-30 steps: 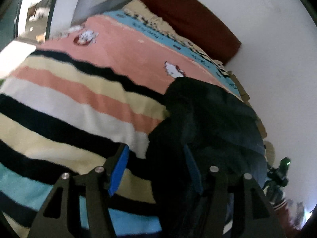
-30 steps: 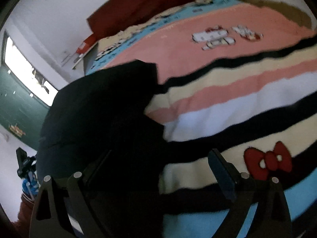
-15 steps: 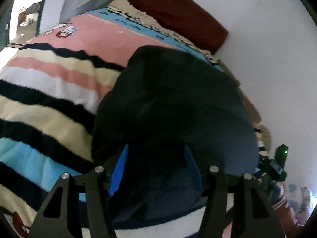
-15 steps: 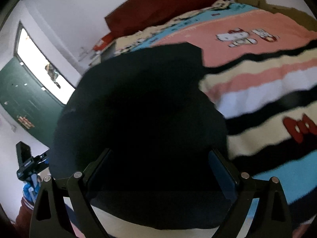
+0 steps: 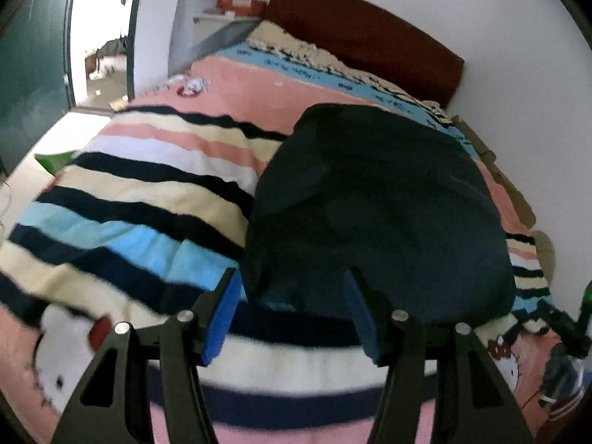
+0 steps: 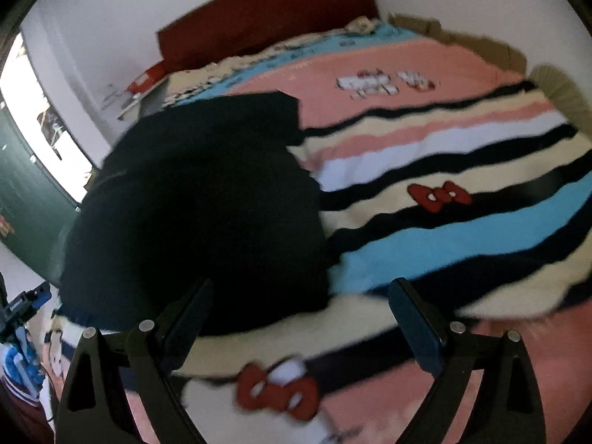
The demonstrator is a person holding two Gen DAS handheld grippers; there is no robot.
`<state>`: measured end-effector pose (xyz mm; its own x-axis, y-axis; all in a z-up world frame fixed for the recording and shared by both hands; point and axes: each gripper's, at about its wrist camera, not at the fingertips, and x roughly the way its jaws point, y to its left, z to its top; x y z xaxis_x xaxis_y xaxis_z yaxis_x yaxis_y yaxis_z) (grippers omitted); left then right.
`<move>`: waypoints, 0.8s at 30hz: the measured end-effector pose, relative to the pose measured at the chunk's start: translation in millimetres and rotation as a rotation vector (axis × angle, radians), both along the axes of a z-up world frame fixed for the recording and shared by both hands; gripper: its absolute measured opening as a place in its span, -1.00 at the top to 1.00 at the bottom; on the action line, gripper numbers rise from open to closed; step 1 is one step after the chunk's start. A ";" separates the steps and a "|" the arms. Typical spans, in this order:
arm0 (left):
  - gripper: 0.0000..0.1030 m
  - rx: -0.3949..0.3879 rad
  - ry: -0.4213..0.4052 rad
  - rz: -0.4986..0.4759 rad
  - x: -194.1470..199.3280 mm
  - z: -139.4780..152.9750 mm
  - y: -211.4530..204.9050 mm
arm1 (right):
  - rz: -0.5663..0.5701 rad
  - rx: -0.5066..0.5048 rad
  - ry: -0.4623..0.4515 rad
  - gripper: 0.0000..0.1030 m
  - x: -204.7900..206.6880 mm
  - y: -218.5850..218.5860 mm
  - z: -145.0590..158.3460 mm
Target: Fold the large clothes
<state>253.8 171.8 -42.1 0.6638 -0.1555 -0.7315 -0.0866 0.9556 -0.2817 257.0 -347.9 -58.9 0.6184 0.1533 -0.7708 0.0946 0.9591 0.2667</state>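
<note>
1 dark garment [image 5: 377,199], 1 striped blanket [image 5: 148,199], 1 bed w/ 1 red headboard [image 5: 362,44]. 2 tools: left tool [image 5: 292,314], right tool [image 6: 303,318]. 2 red bow motifs [image 6: 438,196] in right view.

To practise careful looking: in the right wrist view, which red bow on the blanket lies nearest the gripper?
The red bow between the right gripper's fingers, on the near cream stripe; the other bow lies farther up the blanket.

Dark garment [image 5: 377,207] lies folded on striped blanket [image 5: 140,199], toward its right side. Left gripper [image 5: 292,314] is above the garment's near edge, blue pads [image 5: 222,314] apart, nothing between them. Red headboard [image 5: 362,37] against white wall behind.
</note>
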 end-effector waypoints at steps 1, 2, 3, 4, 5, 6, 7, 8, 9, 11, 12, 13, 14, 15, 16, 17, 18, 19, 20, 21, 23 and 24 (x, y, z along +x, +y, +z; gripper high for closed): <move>-0.08 0.010 -0.016 0.003 -11.9 6.9 -5.7 | 0.008 -0.004 -0.013 -0.83 -10.6 8.4 8.6; -0.08 0.017 -0.027 0.005 -20.6 13.5 -10.4 | 0.020 -0.011 -0.030 -0.83 -23.6 19.3 18.6; -0.08 0.031 -0.042 0.010 -34.3 21.8 -17.7 | 0.030 -0.017 -0.043 -0.84 -32.8 28.0 25.8; -0.08 0.039 -0.055 0.013 -45.3 29.2 -23.5 | 0.040 -0.026 -0.056 -0.85 -43.1 37.4 32.6; -0.08 0.049 -0.069 0.014 -59.5 37.0 -31.4 | 0.049 -0.034 -0.068 -0.89 -53.6 47.2 39.5; -0.08 0.066 -0.077 0.017 -70.6 43.6 -38.4 | 0.058 -0.045 -0.083 -0.92 -64.0 57.0 45.9; -0.08 0.081 -0.084 0.018 -78.2 47.8 -43.4 | 0.065 -0.055 -0.096 -0.93 -73.6 65.0 51.6; -0.08 0.110 -0.101 0.019 -91.1 54.3 -51.2 | 0.074 -0.067 -0.110 -0.95 -84.3 74.0 57.2; -0.08 0.135 -0.112 0.023 -100.2 58.8 -58.1 | 0.081 -0.079 -0.123 -0.98 -93.6 81.6 62.0; -0.09 0.176 -0.128 0.034 -118.2 67.5 -68.6 | 0.088 -0.109 -0.151 -0.99 -109.8 94.6 69.6; -0.09 0.190 -0.134 0.040 -124.8 70.4 -72.5 | 0.090 -0.127 -0.163 -0.99 -117.4 99.7 72.7; -0.09 0.206 -0.142 0.047 -133.5 73.1 -77.0 | 0.090 -0.151 -0.177 -0.99 -126.1 105.8 75.4; -0.09 0.217 -0.148 0.050 -141.2 75.6 -80.8 | 0.091 -0.162 -0.183 -0.99 -130.6 108.7 75.8; -0.10 0.229 -0.153 0.053 -148.8 77.7 -85.0 | 0.092 -0.175 -0.186 -0.99 -136.7 112.2 76.8; -0.15 0.240 -0.159 0.055 -154.6 79.2 -88.0 | 0.092 -0.187 -0.188 -0.99 -142.1 115.0 77.3; -0.22 0.250 -0.165 0.056 -158.6 81.1 -90.2 | 0.090 -0.202 -0.194 -0.99 -147.0 117.3 77.2; -0.24 0.269 -0.177 0.060 -164.7 82.9 -94.2 | 0.086 -0.217 -0.203 -0.99 -152.2 119.2 77.1; -0.25 0.287 -0.192 0.063 -170.4 84.6 -98.0 | 0.081 -0.228 -0.212 -0.99 -157.6 120.9 77.3; -0.26 0.298 -0.202 0.062 -175.0 85.7 -101.1 | 0.076 -0.234 -0.219 -0.99 -162.5 121.7 76.6; -0.27 0.304 -0.207 0.060 -179.6 87.1 -103.7 | 0.072 -0.235 -0.222 -0.99 -166.3 121.9 75.8; -0.27 0.310 -0.216 0.058 -186.9 87.9 -107.0 | 0.063 -0.233 -0.226 -0.99 -172.6 121.9 73.8; -0.27 0.320 -0.221 0.062 -189.4 88.2 -108.0 | 0.059 -0.231 -0.228 -0.99 -175.1 121.7 72.7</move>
